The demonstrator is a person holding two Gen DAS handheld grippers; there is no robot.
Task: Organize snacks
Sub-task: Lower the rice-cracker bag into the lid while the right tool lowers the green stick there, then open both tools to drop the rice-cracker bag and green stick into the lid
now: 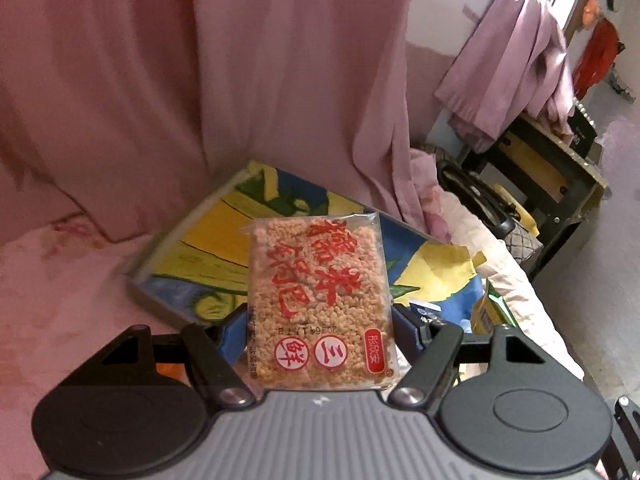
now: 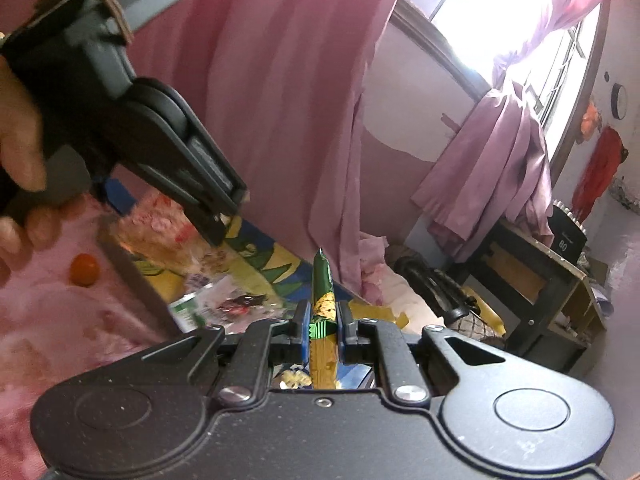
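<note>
Home bedroom, pink bedspread (image 1: 60,300), pink curtains (image 1: 240,80), window (image 2: 480,12)

We could not see the tips of the left gripper (image 1: 318,330): the rice cracker packet (image 1: 320,304) covered them and much of the picture tray (image 1: 192,248) behind it. Beside that tray, a green packet (image 1: 490,312) showed only one corner. In the right wrist view, the heap of wrappers (image 2: 216,300) on the tray was blurred past reading. The hand (image 2: 18,160) above the tray was cut off by the left edge.
</note>
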